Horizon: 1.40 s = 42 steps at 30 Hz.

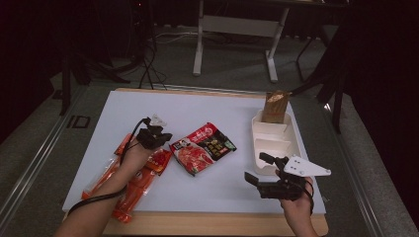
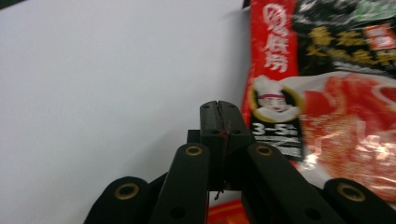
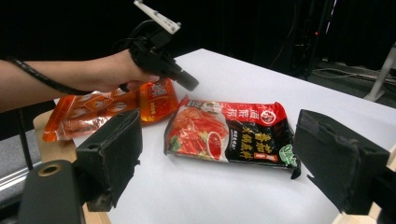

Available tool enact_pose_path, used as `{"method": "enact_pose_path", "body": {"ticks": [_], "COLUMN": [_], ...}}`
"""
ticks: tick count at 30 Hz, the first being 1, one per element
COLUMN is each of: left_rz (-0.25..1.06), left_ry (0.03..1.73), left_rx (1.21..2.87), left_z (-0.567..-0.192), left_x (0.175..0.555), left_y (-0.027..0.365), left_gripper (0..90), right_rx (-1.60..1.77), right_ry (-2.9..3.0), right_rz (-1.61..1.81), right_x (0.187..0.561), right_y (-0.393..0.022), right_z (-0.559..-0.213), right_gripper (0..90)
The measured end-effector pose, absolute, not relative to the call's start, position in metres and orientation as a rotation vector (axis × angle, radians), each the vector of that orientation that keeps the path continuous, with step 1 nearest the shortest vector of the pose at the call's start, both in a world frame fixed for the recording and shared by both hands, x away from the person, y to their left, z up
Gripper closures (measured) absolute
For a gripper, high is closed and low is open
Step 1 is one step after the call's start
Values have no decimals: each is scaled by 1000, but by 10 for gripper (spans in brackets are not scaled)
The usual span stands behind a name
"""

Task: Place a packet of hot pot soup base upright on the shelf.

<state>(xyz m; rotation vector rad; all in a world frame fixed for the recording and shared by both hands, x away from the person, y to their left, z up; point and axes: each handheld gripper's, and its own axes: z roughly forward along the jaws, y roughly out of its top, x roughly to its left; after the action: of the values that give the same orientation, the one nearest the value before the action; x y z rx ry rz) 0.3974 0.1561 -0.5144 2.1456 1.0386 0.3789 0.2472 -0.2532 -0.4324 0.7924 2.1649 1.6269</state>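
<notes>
Two grippers work this bench [image 1: 197,106]. Nearest, at the lower right of the high view, the right gripper [image 1: 257,170] hovers with jaws wide apart, holding nothing. Left of centre, the left gripper [image 1: 165,137] has its jaws pressed together, empty, just beside the red soup-base packet [image 1: 203,147] lying flat mid-bench. Orange packets [image 1: 136,180] lie under the left forearm. Farther right, the white tray [image 1: 276,143] carries one brown pouch [image 1: 275,106]. Judging by this, sorting has barely started; packet print is blurred.
</notes>
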Motion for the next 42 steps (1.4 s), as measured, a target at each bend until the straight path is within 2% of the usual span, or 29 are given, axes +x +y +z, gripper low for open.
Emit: {"method": "enact_pose_path", "body": {"ticks": [3, 13, 23, 42], "left_rz": [310, 252, 241, 127], "left_ry": [1031, 955, 902, 859], "left_rx": [2214, 2340, 2368, 2364], "left_z": [-524, -524, -519, -520], "left_x": [405, 405, 382, 358], "left_y": [150, 134, 112, 94], "left_gripper": [899, 899, 898, 898], "right_rx": [794, 804, 802, 777], "right_ry": [2171, 2175, 2177, 2183], "right_rz": [1629, 1635, 1627, 1602], "right_x": [247, 250, 249, 249], "right_y": [-253, -256, -255, -253], "right_z": [-434, -436, -437, -437], "right_gripper": [159, 159, 159, 161]}}
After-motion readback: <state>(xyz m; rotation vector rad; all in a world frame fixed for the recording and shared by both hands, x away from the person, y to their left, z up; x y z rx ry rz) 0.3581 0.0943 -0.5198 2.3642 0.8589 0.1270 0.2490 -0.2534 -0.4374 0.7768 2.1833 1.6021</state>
